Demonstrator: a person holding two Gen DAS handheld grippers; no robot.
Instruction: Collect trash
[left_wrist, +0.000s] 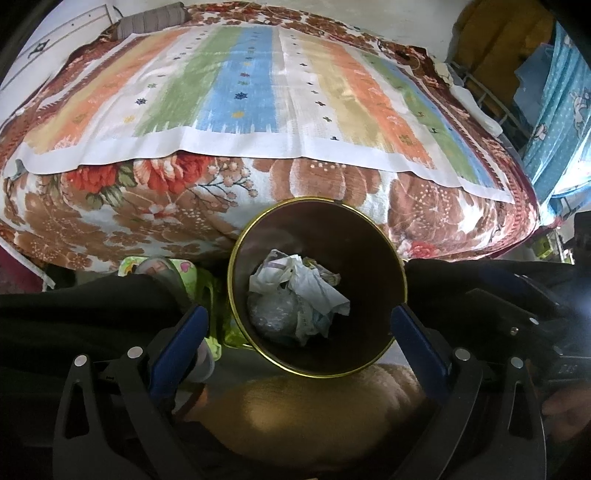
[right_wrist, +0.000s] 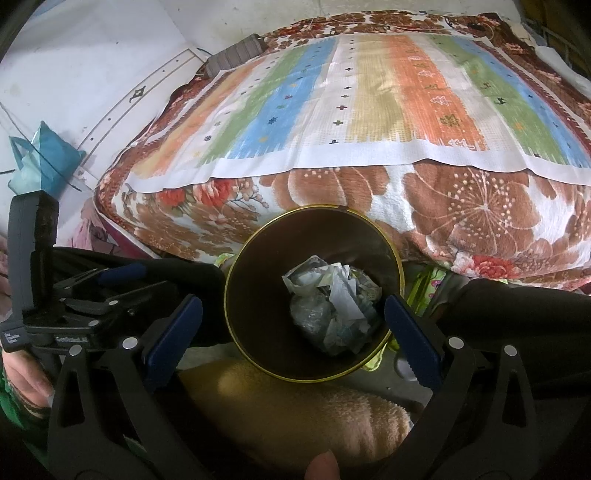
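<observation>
A round bin with a gold rim and dark inner wall (left_wrist: 365, 254) stands on the floor against the bed, seen from above. Crumpled white paper and plastic trash (left_wrist: 295, 288) lies at its bottom. My left gripper (left_wrist: 298, 317) hovers over the bin mouth, open, with nothing between its blue pads (left_wrist: 177, 343). In the right wrist view the same bin (right_wrist: 255, 295) and trash (right_wrist: 332, 306) sit below my right gripper (right_wrist: 293, 306), also open and empty. The left tool's body (right_wrist: 77, 306) shows at that view's left edge.
A bed with a floral blanket (left_wrist: 332, 184) and a striped mat (left_wrist: 251, 92) fills the space behind the bin. Dark-trousered legs (left_wrist: 74, 314) flank the bin, and a tan fuzzy cushion (right_wrist: 295, 406) lies in front. A teal bag (right_wrist: 40, 162) sits far left.
</observation>
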